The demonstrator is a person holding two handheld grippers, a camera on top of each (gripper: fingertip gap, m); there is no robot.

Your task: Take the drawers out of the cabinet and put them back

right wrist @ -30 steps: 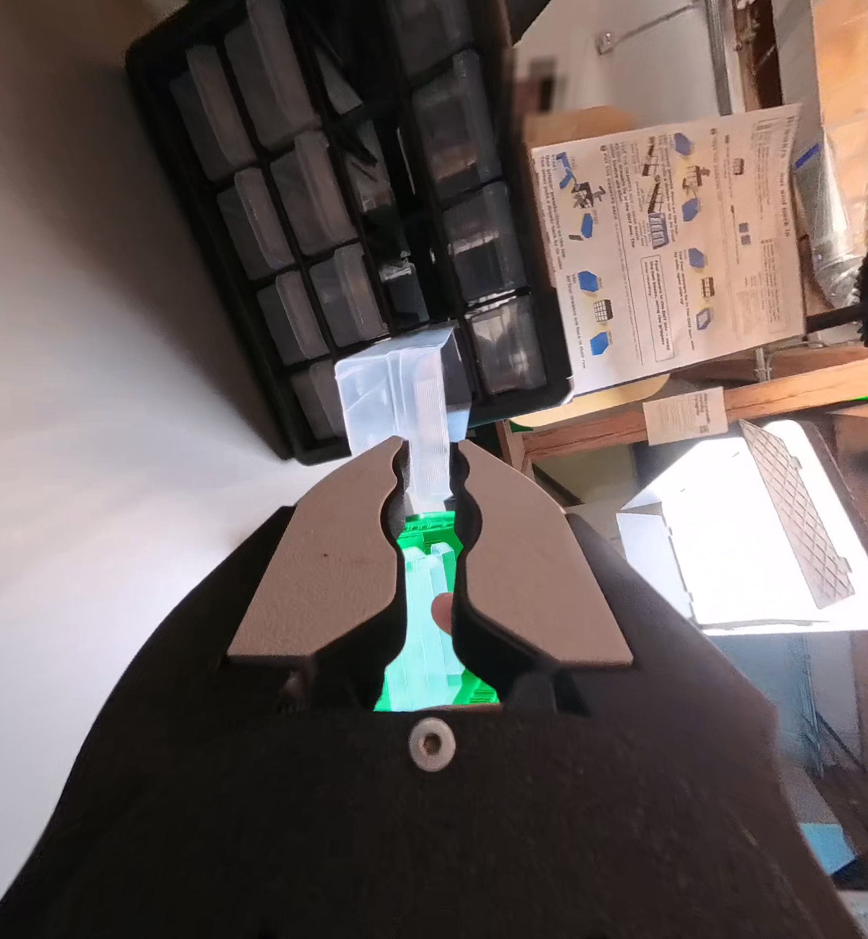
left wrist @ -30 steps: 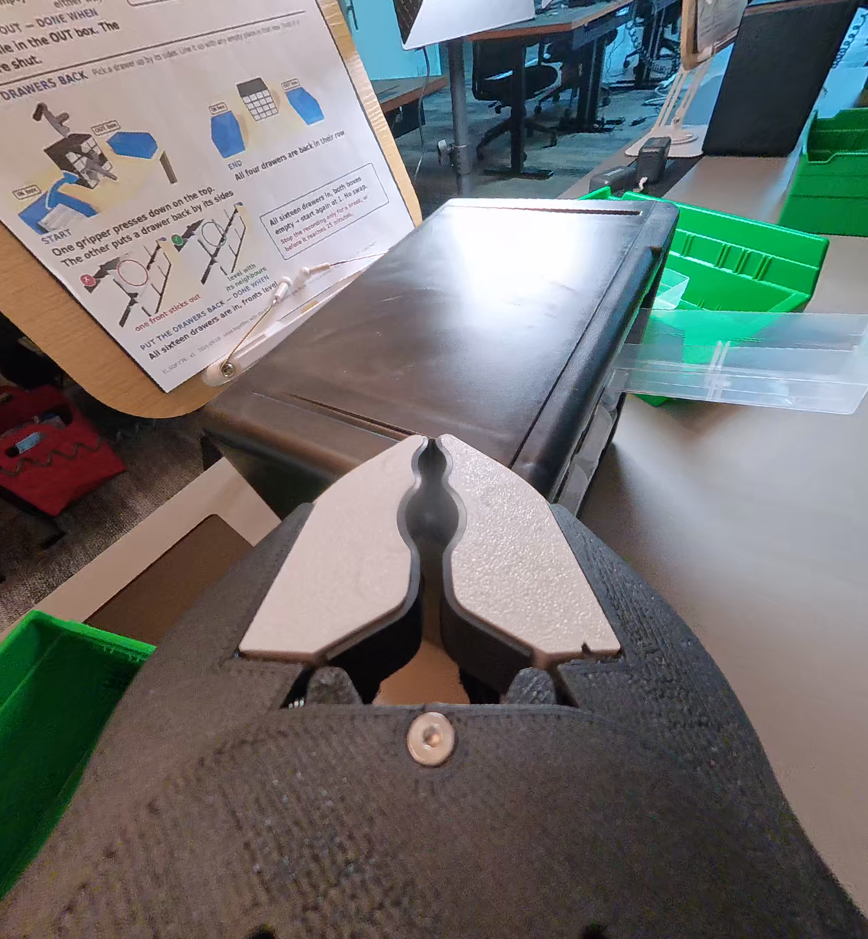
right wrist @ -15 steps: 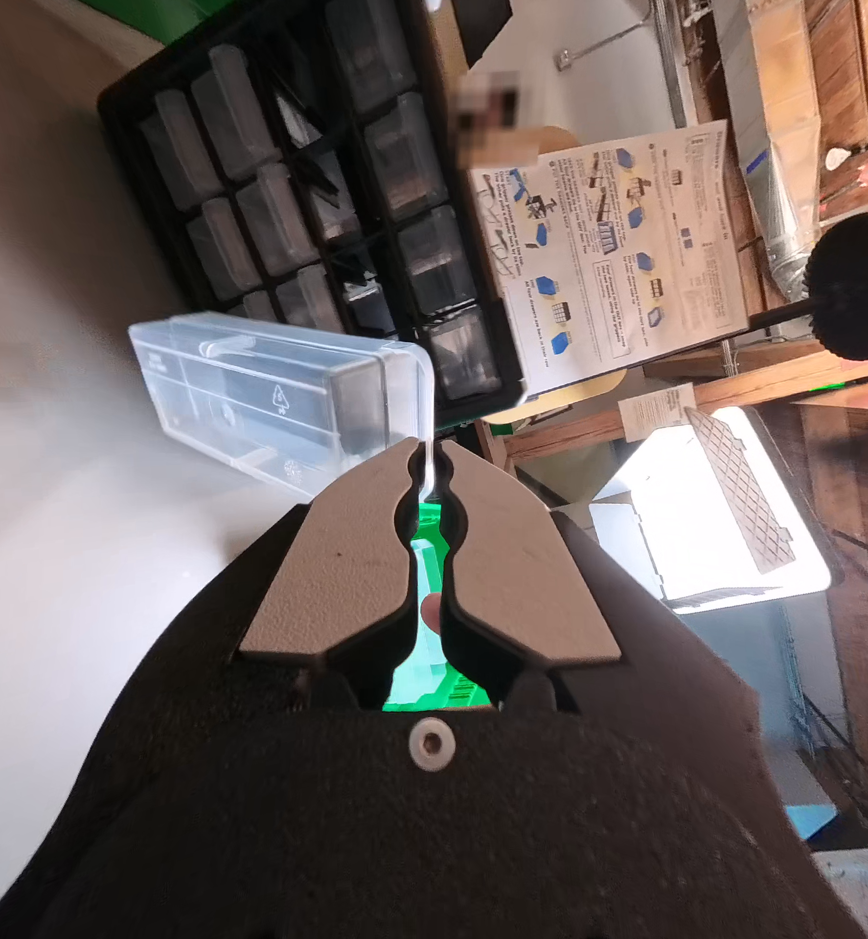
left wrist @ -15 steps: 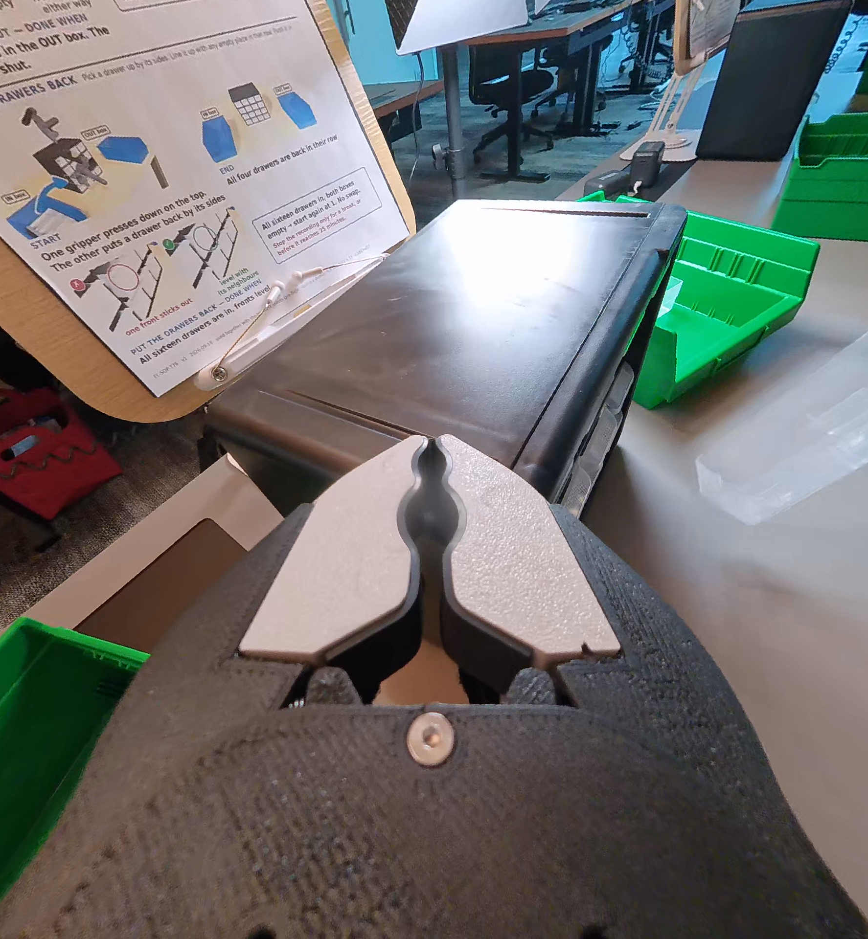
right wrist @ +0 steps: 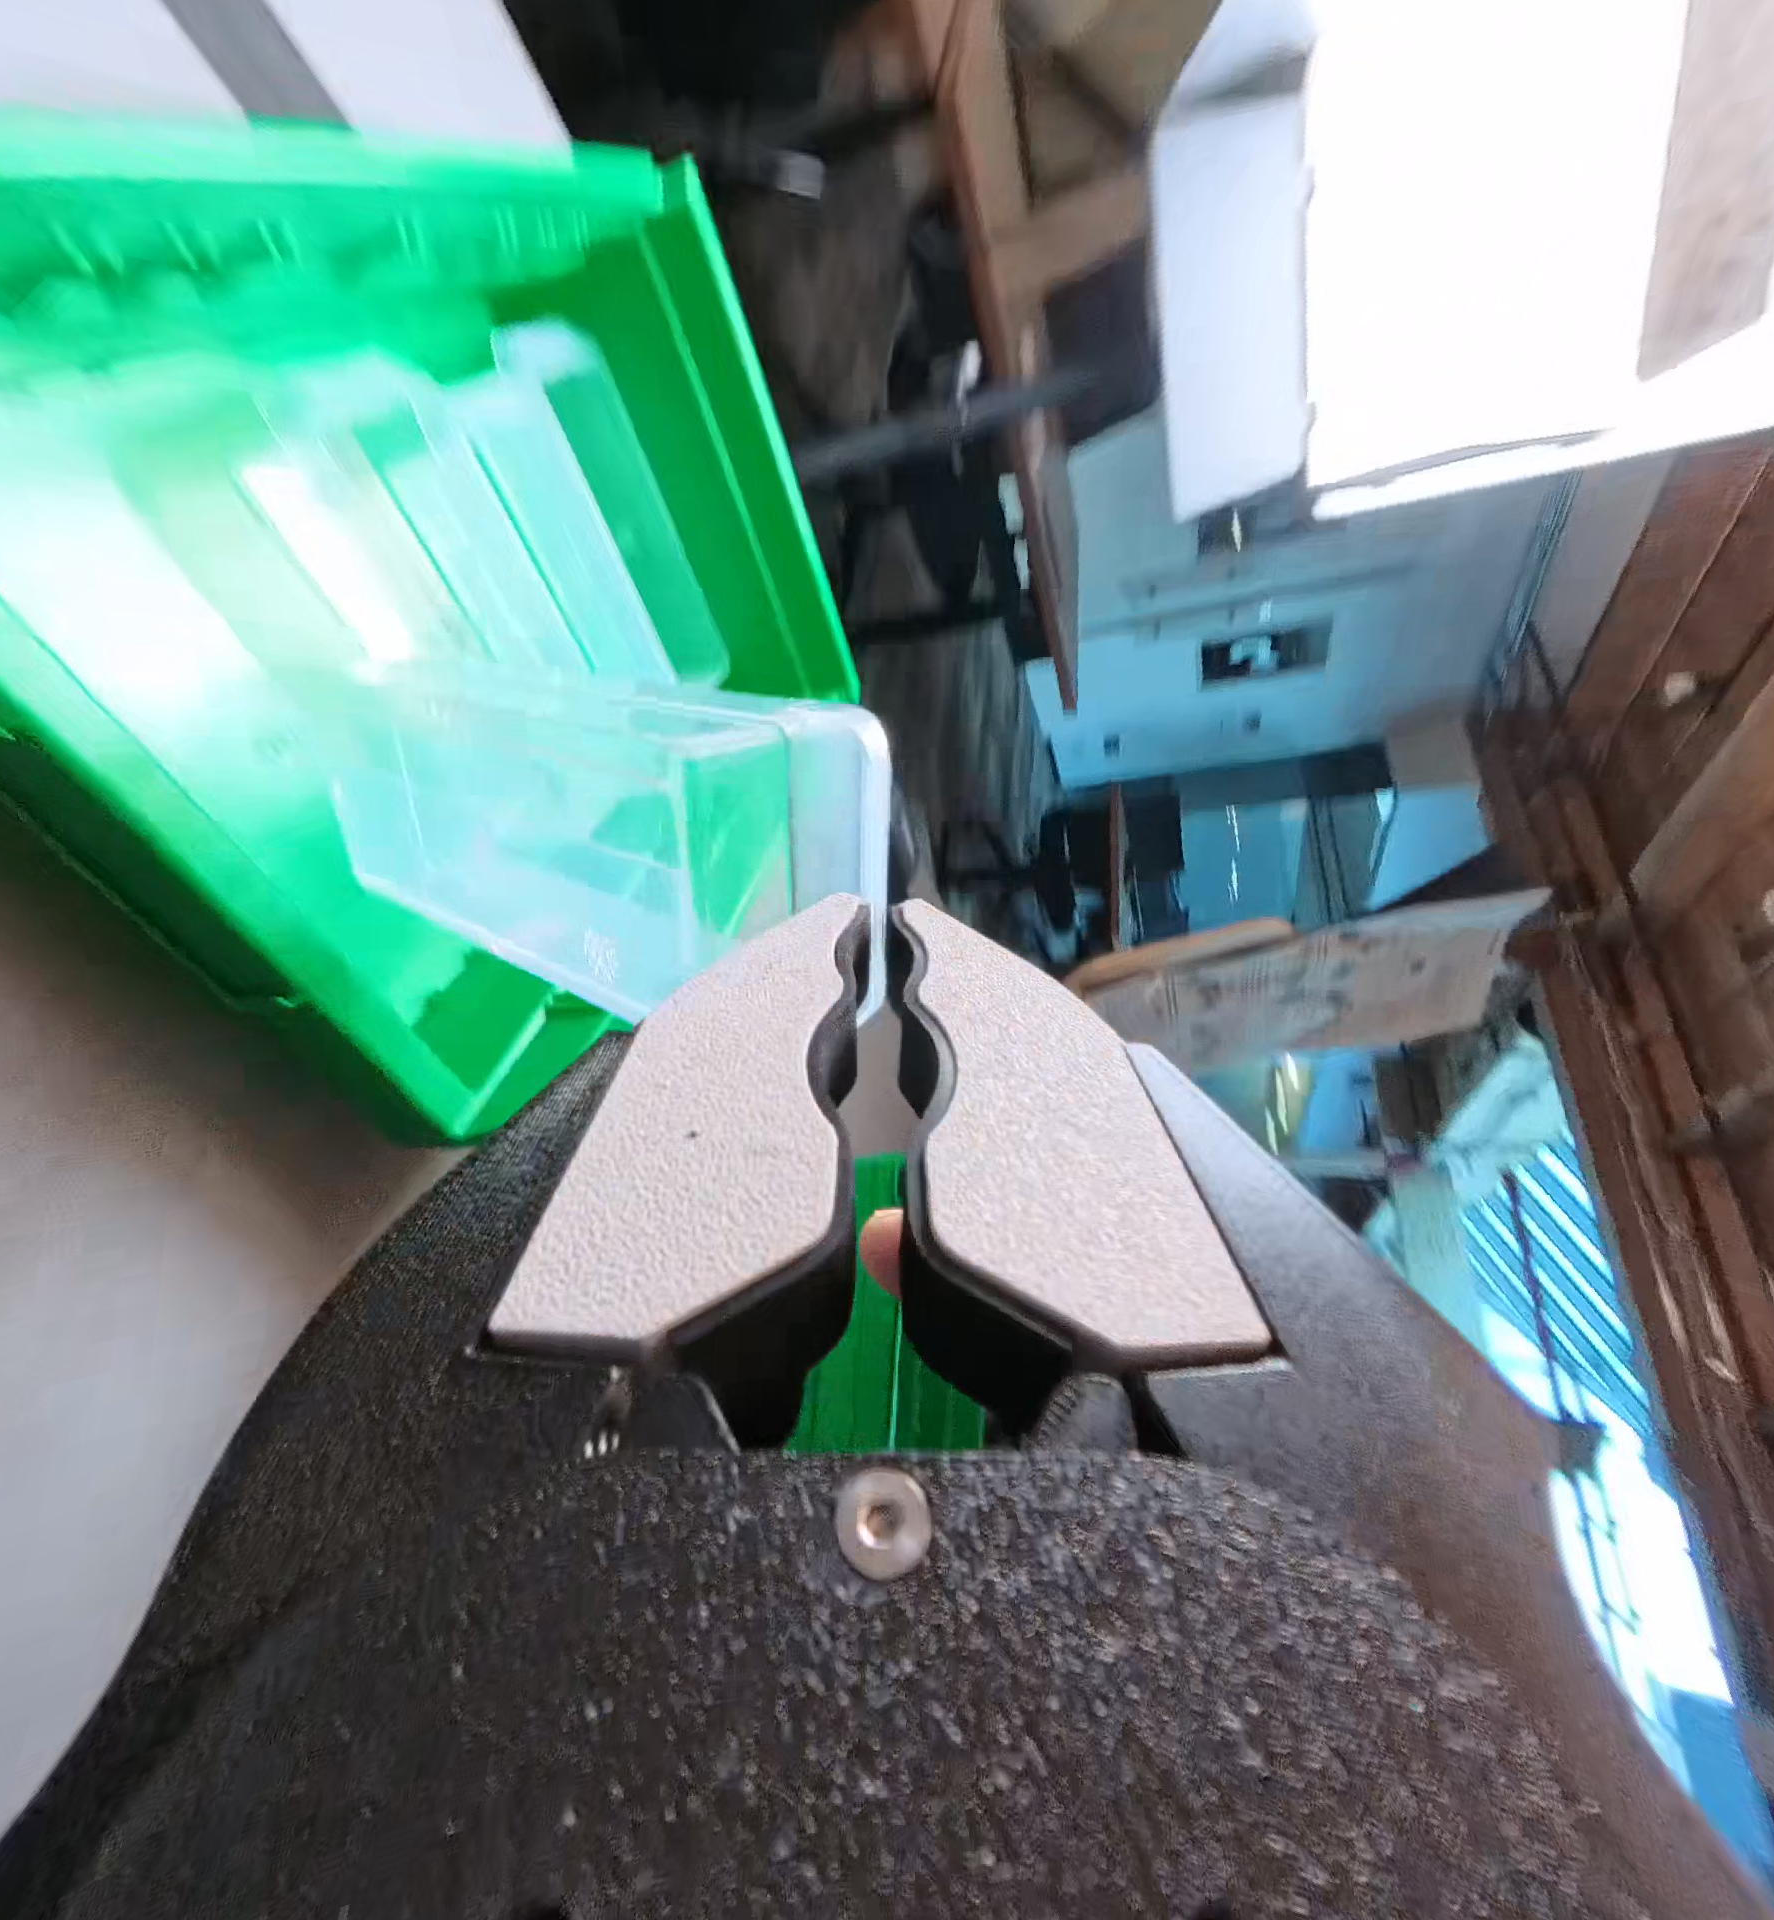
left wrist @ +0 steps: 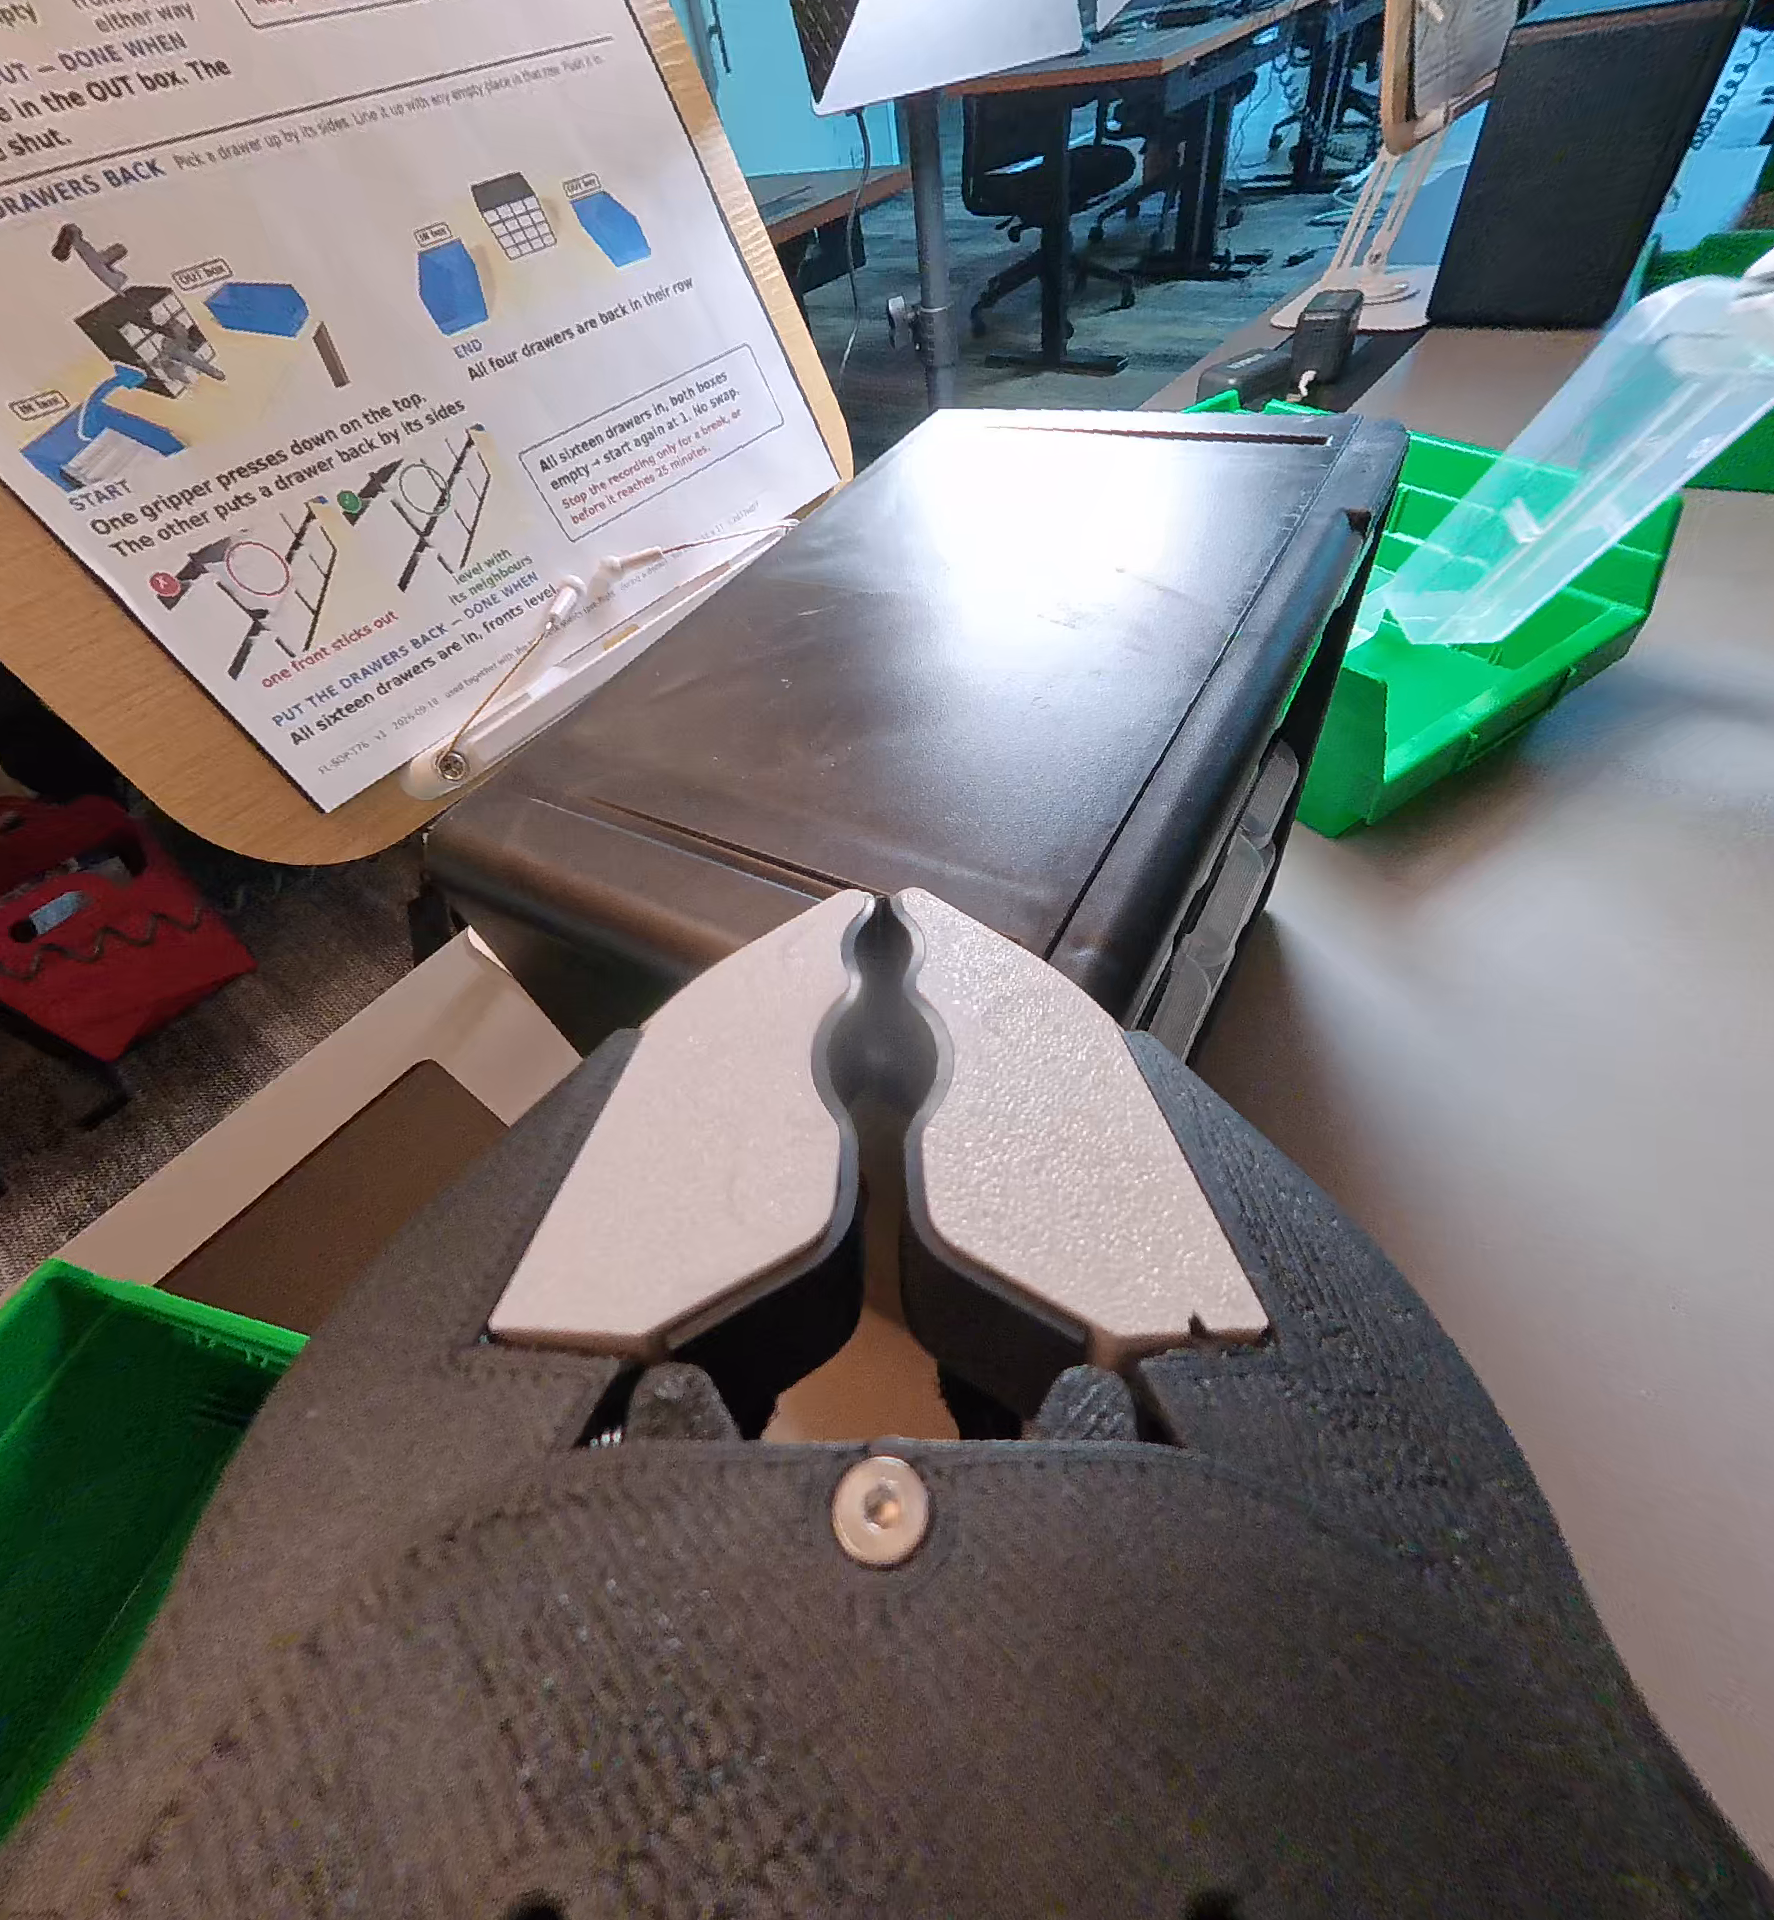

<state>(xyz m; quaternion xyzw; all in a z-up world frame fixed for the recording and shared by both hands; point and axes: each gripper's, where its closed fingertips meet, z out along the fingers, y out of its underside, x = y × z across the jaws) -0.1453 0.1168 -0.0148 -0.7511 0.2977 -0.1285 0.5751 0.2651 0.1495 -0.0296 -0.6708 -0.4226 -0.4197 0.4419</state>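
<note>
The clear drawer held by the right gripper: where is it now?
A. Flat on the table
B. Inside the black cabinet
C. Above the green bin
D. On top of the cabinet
C: the right gripper pinches the clear drawer by its end, tilted in the air over the green bin, beside the cabinet.

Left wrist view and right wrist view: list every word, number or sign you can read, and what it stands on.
Instruction sheet on the wooden board: printed headings, captions, diagrams; I won't copy the wording.
Paper sheet, right wrist view: too blurred to read.
Clear drawer: moulded mark, too blurred.
Black cabinet: none visible.
</note>
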